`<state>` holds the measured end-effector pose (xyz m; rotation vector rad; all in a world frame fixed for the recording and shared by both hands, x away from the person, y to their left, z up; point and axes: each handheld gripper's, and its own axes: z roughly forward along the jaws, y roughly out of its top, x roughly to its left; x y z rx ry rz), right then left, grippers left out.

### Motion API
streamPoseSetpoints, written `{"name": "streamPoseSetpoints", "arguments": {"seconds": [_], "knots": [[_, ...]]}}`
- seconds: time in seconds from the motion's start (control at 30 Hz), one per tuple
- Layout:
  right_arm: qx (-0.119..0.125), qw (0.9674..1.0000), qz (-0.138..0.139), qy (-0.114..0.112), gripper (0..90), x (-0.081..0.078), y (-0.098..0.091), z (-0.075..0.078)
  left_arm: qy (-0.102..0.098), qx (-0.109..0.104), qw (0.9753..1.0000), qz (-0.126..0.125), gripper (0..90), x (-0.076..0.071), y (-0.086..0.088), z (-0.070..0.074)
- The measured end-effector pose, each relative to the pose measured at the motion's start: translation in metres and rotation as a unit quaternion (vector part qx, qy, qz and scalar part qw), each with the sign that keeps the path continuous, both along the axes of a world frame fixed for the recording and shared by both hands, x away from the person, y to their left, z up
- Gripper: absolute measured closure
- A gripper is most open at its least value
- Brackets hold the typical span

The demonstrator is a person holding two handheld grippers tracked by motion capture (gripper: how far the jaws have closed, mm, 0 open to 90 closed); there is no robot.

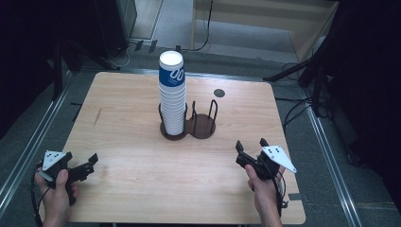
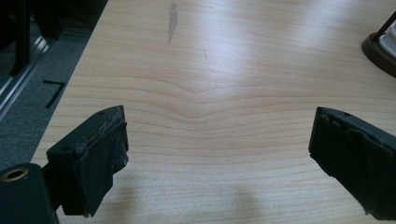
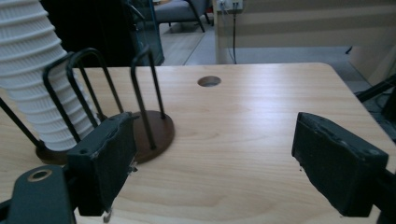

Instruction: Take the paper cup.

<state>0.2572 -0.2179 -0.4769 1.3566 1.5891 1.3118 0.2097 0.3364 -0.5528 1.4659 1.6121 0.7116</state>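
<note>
High view: a tall stack of paper cups (image 1: 172, 94) stands in the left ring of a dark wire holder (image 1: 189, 124) at counter (image 1: 132, 175) centre. The left claw (image 1: 89, 166) sits at 8 o'clock and the right claw (image 1: 250, 146) at 4 o'clock, both spread apart and empty.

Left gripper view: jaws wide over bare wood.

Right gripper view: jaws apart, the ribbed cups (image 3: 37, 79) at 10 o'clock. They look light and crushable, so a gentle pinch at the top rim seems best.

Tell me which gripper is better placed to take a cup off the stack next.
Probably the right gripper: its open jaws already face the cup stack and holder and sit nearer. The left gripper, also open, rests at the table's near-left corner, farther away.
</note>
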Motion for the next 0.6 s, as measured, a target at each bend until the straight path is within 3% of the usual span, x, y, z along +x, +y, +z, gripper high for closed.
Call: {"name": "streamPoseSetpoints", "arguments": {"seconds": [0.27, 0.6], "knots": [[0.004, 0.9997, 0.024, -0.003, 13.8, 0.012, 0.033, 0.011, 0.002, -0.008, 0.9996, -0.026, 5.3, 0.000, 0.000, 0.000], [0.009, 0.9979, 0.064, -0.009, 8.1, 0.020, 0.060, 0.031, 0.000, -0.010, 0.9995, -0.029, 5.4, 0.001, 0.001, 0.000]]}}
